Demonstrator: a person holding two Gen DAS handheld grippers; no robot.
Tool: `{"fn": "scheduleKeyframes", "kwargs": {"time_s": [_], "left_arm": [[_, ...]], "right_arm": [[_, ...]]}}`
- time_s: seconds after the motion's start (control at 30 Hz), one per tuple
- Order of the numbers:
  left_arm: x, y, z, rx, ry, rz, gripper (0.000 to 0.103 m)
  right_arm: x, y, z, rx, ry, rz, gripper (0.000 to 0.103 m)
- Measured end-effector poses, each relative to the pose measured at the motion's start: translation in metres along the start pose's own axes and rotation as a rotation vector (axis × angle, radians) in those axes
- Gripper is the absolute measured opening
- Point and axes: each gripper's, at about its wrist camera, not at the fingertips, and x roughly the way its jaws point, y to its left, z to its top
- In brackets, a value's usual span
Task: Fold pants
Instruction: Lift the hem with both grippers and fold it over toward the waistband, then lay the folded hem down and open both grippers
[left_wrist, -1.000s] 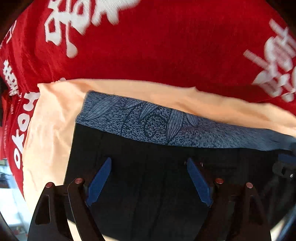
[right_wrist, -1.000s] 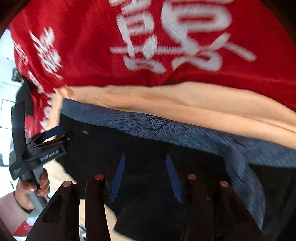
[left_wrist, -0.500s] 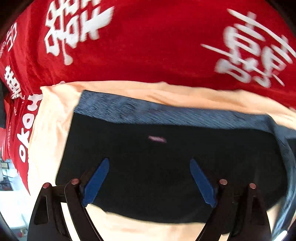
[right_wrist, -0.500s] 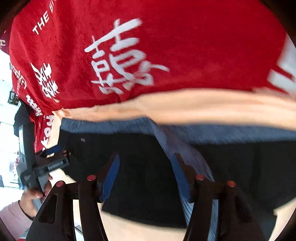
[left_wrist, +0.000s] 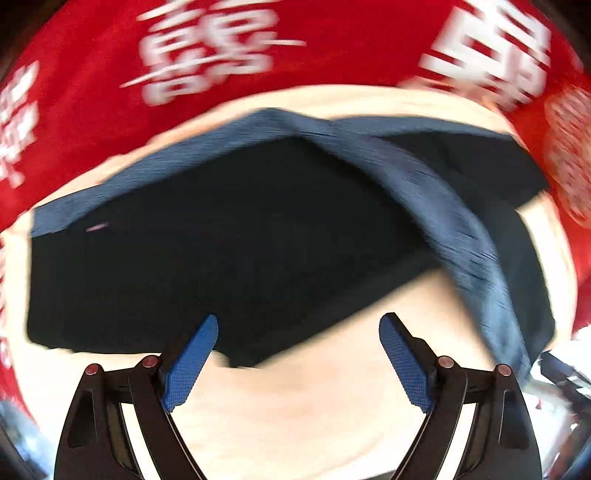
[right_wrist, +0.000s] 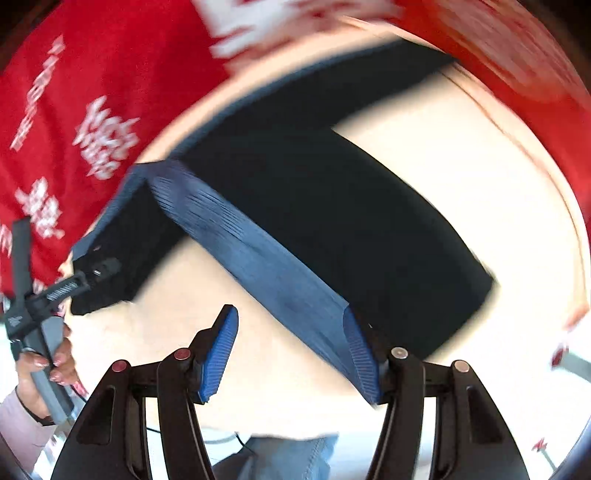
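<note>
The dark pants with a blue-grey patterned waistband lie partly folded on a peach cloth. In the left wrist view my left gripper is open and empty, at the near edge of the pants. In the right wrist view the pants spread in a V with the waistband strip running down to my right gripper. Its jaws are open, and the strip's end lies against the right fingertip. The left gripper shows at the pants' left end there.
A red cloth with white characters covers the surface beyond the peach cloth and also shows in the right wrist view. The person's hand holds the left gripper's handle. Their jeans show at the bottom.
Both grippers have pulled back toward the near side; more peach cloth shows in front of them. The pants now lie with the waistband strip crossing diagonally. The views are motion-blurred.
</note>
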Motion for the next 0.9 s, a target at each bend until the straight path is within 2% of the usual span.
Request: {"fn": "scheduleKeyframes", "kwargs": {"time_s": [0.1,0.2,0.3,0.43,0.47,0.53,0.6,0.63,0.67,0.7,0.77,0.83,0.9], "left_arm": [[0.01,-0.039,-0.005,0.1,0.002,-0.057,0.09],[0.021,-0.062,-0.006,0.149,0.014,-0.1,0.09],[0.033,-0.088,-0.004,0.165,0.02,-0.127,0.09],[0.059,-0.097,0.002,0.153,0.05,-0.148,0.09],[0.062,-0.101,0.003,0.148,0.055,-0.151,0.09],[0.063,-0.111,0.002,0.137,0.058,-0.157,0.09],[0.067,-0.119,0.002,0.114,0.065,-0.172,0.09],[0.067,-0.123,0.002,0.106,0.062,-0.175,0.09],[0.067,-0.127,0.003,0.098,0.058,-0.189,0.081],[0.068,-0.131,0.004,0.096,0.061,-0.202,0.07],[0.067,-0.139,0.013,0.09,0.079,-0.233,0.032],[0.066,-0.142,0.024,0.051,0.095,-0.259,0.03],[0.055,-0.147,0.042,0.011,0.07,-0.277,0.03]], "right_arm": [[-0.002,-0.034,-0.032,0.09,-0.01,-0.028,0.063],[0.007,-0.057,-0.047,0.163,-0.003,0.008,0.063],[0.02,-0.065,-0.051,0.161,0.017,0.007,0.063],[0.029,-0.061,-0.045,0.106,0.019,0.093,0.061],[0.032,-0.06,-0.043,0.091,0.029,0.118,0.055],[0.035,-0.059,-0.041,0.067,0.038,0.151,0.052],[0.038,-0.059,-0.038,0.044,0.059,0.197,0.037],[0.043,-0.059,-0.037,0.043,0.088,0.203,0.014],[0.047,-0.063,-0.038,0.047,0.125,0.21,0.003],[0.047,-0.065,-0.034,0.048,0.149,0.229,0.003],[0.036,-0.063,-0.025,0.017,0.15,0.258,0.003],[0.013,-0.055,-0.004,-0.053,0.12,0.277,0.003],[-0.012,-0.051,0.021,-0.09,0.08,0.304,0.003]]}}
